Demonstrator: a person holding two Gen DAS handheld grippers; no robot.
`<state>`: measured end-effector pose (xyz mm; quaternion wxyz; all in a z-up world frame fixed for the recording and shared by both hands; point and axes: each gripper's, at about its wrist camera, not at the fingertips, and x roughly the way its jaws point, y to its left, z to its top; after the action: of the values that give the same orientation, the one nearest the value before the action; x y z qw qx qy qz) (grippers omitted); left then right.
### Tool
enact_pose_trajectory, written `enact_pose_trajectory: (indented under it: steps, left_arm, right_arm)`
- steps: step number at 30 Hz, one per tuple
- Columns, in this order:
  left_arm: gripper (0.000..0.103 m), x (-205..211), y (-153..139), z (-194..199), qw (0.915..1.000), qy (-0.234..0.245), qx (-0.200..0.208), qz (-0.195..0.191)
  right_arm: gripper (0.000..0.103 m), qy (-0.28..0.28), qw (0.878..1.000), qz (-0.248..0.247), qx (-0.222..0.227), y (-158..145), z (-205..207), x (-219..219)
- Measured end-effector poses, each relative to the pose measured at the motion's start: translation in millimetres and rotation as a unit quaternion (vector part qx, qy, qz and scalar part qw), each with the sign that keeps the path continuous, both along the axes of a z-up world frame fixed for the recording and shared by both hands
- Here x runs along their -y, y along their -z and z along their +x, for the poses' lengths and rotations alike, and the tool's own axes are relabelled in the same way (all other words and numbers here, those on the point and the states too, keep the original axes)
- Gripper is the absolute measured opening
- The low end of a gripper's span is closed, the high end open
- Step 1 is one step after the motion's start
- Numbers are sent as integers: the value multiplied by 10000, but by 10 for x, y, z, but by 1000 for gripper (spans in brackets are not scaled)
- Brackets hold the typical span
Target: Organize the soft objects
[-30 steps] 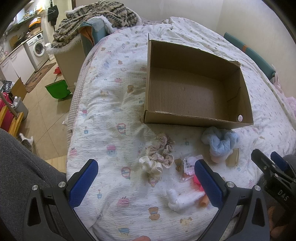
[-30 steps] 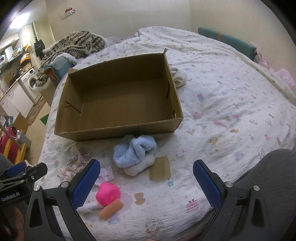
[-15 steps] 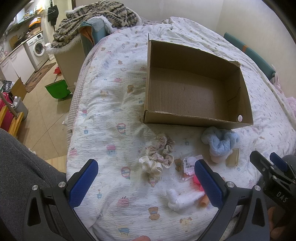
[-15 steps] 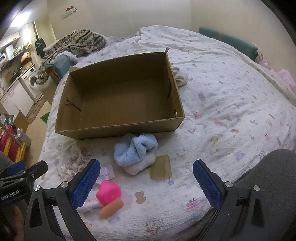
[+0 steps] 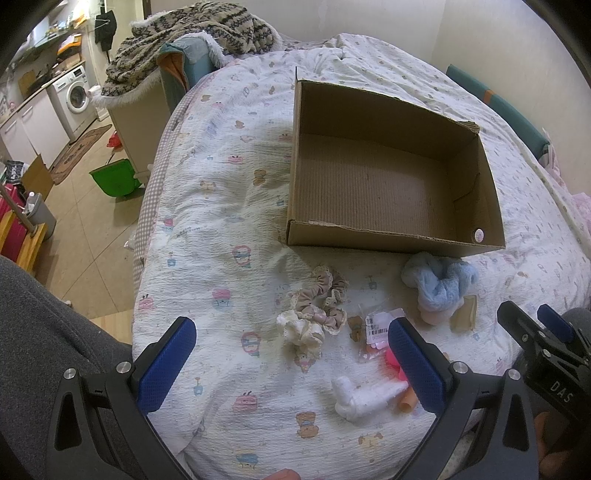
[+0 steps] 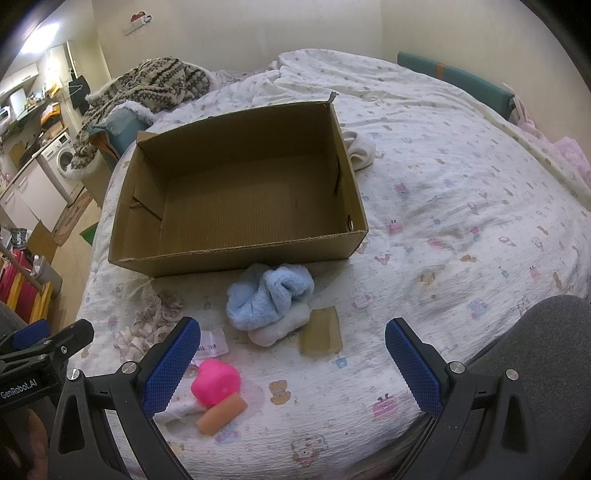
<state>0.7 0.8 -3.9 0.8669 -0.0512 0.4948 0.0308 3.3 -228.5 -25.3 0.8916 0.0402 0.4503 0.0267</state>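
An empty cardboard box lies open on the bed. In front of it are a fluffy blue scrunchie on a pale pink one, beige and cream lace scrunchies, a small white sock, a pink toy, an orange cylinder and a tagged packet. My left gripper is open above the cream scrunchie. My right gripper is open near the bed's front edge, nothing between its fingers.
A brown card piece lies by the blue scrunchie. A white cloth sits behind the box. Patterned blanket piled at the bed's far left. Floor with a green bin and washing machine to the left. Grey-trousered legs flank both grippers.
Almost nothing has moved. The right wrist view has crept slightly toward the bed, so the box and toys sit a little lower; both grippers remain open.
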Motion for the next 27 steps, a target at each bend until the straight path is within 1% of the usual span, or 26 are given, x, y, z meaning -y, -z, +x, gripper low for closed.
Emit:
enact_pose_trajectory:
  steps: [7, 12, 14, 16, 18, 20, 23, 25, 27]
  left_arm:
    - [103, -1, -1, 1, 10000, -3, -1, 0]
    - [103, -3, 15, -11, 10000, -7, -8, -9]
    - [103, -3, 21, -14, 10000, -6, -15, -11]
    - [103, -8, 33, -18, 10000, -7, -28, -22]
    - [103, -12, 38, -21, 10000, -9, -45, -28]
    - [103, -13, 36, -19, 10000, -10, -52, -28]
    - [103, -29, 34, -12, 9999, -42, -92, -41]
    - [103, -66, 38, -3, 9998, -110, -129, -94]
    - [103, -94, 45, 3, 9996, -168, -166, -122]
  right_arm:
    - [103, -9, 10000, 16, -22, 3, 2, -1]
    - [103, -220, 9988, 243, -351, 88, 46, -37]
    - [98, -317, 9978, 343, -479, 113, 56, -58]
    - [98, -416, 9941, 620, -783, 182, 81, -68]
    - [94, -534, 9868, 947, -1201, 306, 110, -100]
    - [90, -517, 9776, 1230, -1631, 452, 121, -122]
    - [83, -272, 9575, 1818, -2223, 691, 131, -78]
    - [79, -46, 9451, 2121, -2485, 824, 123, -32]
    - [67, 79, 9359, 2321, -2647, 924, 114, -16]
